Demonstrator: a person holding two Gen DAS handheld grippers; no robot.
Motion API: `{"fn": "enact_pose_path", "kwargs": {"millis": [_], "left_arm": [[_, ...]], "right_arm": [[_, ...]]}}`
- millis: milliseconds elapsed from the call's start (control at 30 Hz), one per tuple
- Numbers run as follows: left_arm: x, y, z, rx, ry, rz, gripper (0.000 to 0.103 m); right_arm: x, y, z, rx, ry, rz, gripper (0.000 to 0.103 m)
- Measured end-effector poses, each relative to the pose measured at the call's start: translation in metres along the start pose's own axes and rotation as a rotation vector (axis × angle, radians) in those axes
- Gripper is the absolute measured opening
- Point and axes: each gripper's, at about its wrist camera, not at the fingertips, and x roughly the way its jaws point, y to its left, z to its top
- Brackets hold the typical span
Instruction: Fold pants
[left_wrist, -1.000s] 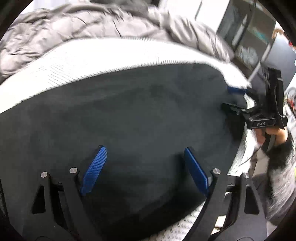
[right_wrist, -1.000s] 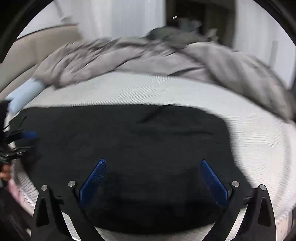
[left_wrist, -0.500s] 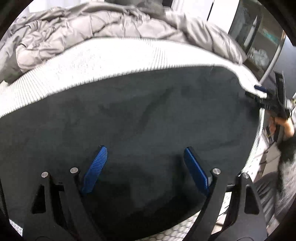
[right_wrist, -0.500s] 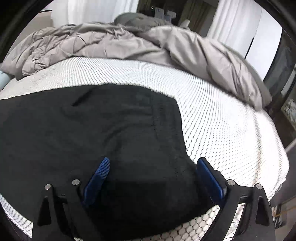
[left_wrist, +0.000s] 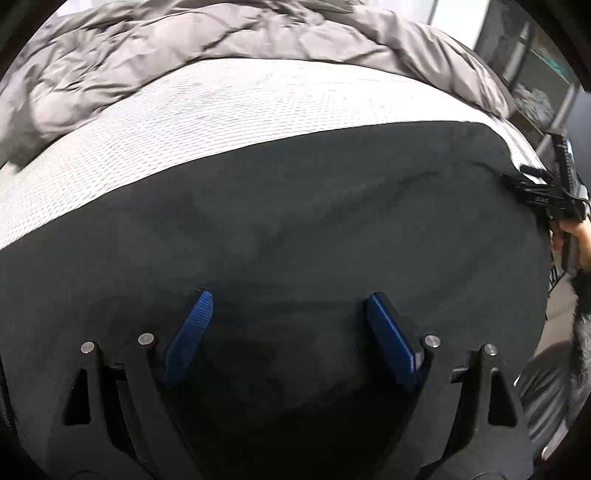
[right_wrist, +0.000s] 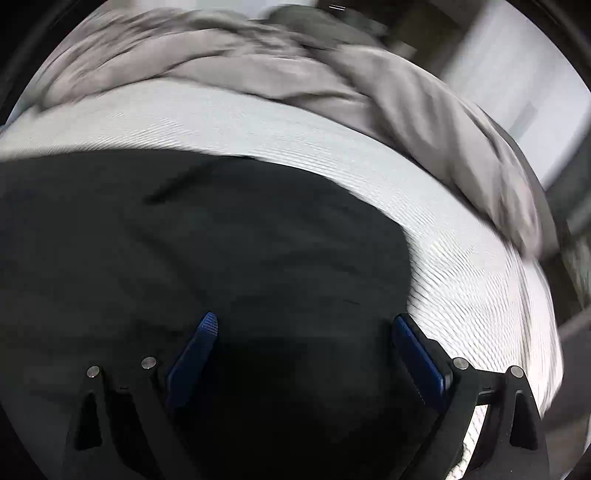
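Black pants (left_wrist: 295, 221) lie spread flat on a white mesh mattress (left_wrist: 221, 110). My left gripper (left_wrist: 288, 297) hovers open over the dark cloth, with nothing pinched between its blue pads (left_wrist: 192, 332). At the far right of the left wrist view, a hand (left_wrist: 580, 236) holds my right gripper (left_wrist: 517, 175) at the right end of the pants. In the blurred right wrist view, the right gripper (right_wrist: 306, 317) is open over the pants (right_wrist: 184, 258). Its right pad (right_wrist: 417, 358) is just inside the cloth's right edge, beside the bare mattress (right_wrist: 461, 277).
A crumpled grey duvet (left_wrist: 184, 40) is heaped along the far side of the bed, also seen in the right wrist view (right_wrist: 332, 74). A dark shelf unit (left_wrist: 535, 81) stands past the bed's right corner. The mattress drops off at the right edge.
The two grippers have moved apart along the pants. The right one swung from the middle to the right end of the cloth. Both stay open and hold nothing.
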Motion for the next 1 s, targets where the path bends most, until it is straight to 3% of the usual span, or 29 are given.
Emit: {"fn": "enact_pose_path", "kwargs": {"millis": [67, 167, 233, 267, 333, 400, 433, 500, 633, 667, 733, 867, 1000], "left_arm": [[-0.007, 0.004, 0.0, -0.019, -0.008, 0.021, 0.084], [-0.022, 0.003, 0.011, -0.05, -0.049, 0.001, 0.084], [-0.026, -0.002, 0.024, -0.063, -0.086, -0.022, 0.084], [-0.022, -0.004, 0.031, -0.056, -0.084, -0.018, 0.084], [-0.011, -0.007, 0.045, -0.046, -0.077, -0.005, 0.084], [0.003, -0.001, 0.051, -0.061, -0.038, 0.019, 0.084], [0.011, 0.006, 0.051, -0.076, -0.014, 0.04, 0.084], [0.021, 0.024, 0.045, -0.103, 0.021, 0.098, 0.084], [0.011, 0.047, 0.037, -0.107, -0.006, 0.062, 0.084], [0.007, 0.051, 0.034, -0.108, -0.005, 0.115, 0.084], [0.005, 0.06, 0.032, -0.129, 0.008, 0.2, 0.084], [-0.013, 0.056, 0.034, -0.189, -0.086, 0.118, 0.084], [-0.011, 0.023, 0.054, -0.125, -0.12, 0.069, 0.084]], "right_arm": [[-0.007, -0.007, 0.0, 0.047, 0.001, 0.024, 0.096], [-0.042, 0.008, 0.004, 0.01, -0.084, -0.003, 0.096], [-0.06, 0.025, 0.015, -0.003, -0.138, 0.085, 0.096], [-0.062, 0.038, 0.025, -0.008, -0.144, 0.176, 0.096], [-0.051, 0.064, 0.042, -0.032, -0.128, 0.284, 0.096], [-0.033, 0.085, 0.051, -0.069, -0.083, 0.322, 0.096], [-0.016, 0.093, 0.054, -0.091, -0.027, 0.319, 0.096], [0.006, 0.091, 0.048, -0.1, 0.033, 0.202, 0.095], [0.028, 0.036, 0.036, -0.008, 0.042, -0.047, 0.097], [0.028, 0.025, 0.033, 0.018, 0.044, -0.102, 0.097], [0.024, 0.01, 0.031, 0.071, 0.038, -0.097, 0.097], [-0.013, 0.017, 0.035, 0.077, -0.05, -0.107, 0.097], [-0.049, 0.053, 0.045, 0.051, -0.14, 0.054, 0.097]]}}
